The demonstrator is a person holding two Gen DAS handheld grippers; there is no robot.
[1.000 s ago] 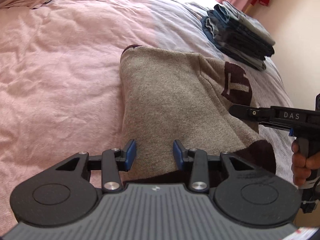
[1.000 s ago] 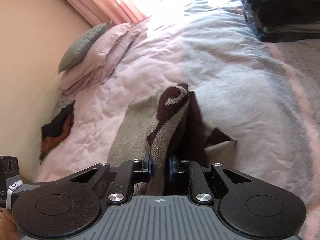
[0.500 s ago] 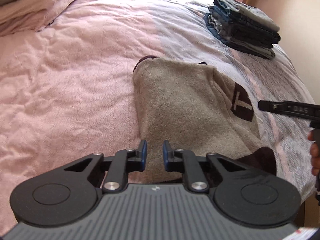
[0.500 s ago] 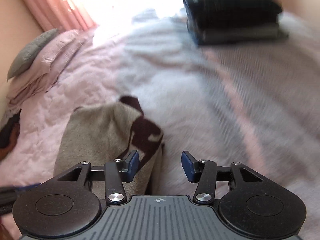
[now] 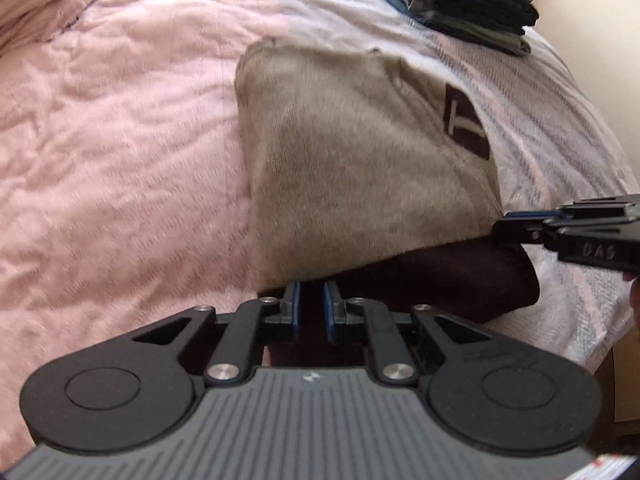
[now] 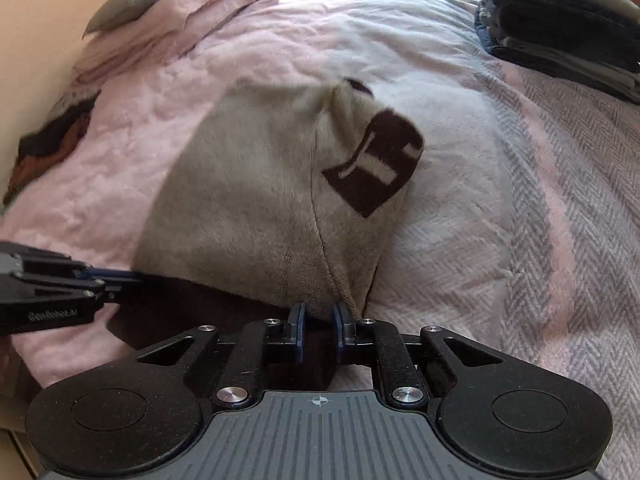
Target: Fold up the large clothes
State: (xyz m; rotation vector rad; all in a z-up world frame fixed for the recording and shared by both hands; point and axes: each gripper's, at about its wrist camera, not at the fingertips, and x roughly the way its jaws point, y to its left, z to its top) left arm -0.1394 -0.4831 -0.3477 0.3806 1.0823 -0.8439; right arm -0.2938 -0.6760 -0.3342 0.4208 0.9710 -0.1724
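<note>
A grey-beige sweater (image 5: 352, 168) with a dark brown hem (image 5: 440, 280) and a brown patch bearing a pale T (image 5: 466, 124) lies folded lengthwise on the pink bedcover (image 5: 120, 140). My left gripper (image 5: 311, 302) is shut on the brown hem at the near left corner. At the near right corner, my right gripper (image 6: 319, 316) is shut on the sweater (image 6: 248, 200), with grey cloth bunched between its blue pads. Each gripper shows in the other's view: the right gripper (image 5: 520, 228) at the right edge, the left gripper (image 6: 116, 280) at the left edge.
A stack of folded jeans (image 5: 460, 0) (image 6: 560, 28) sits at the far right of the bed. Pillows (image 6: 160, 8) lie at the head. A dark and orange garment (image 6: 52, 136) hangs at the bed's left edge by the wall.
The right gripper let go of the folded-over sleeve, opened, dropped to the near hem and shut there. The left gripper narrowed from open to shut on the brown hem.
</note>
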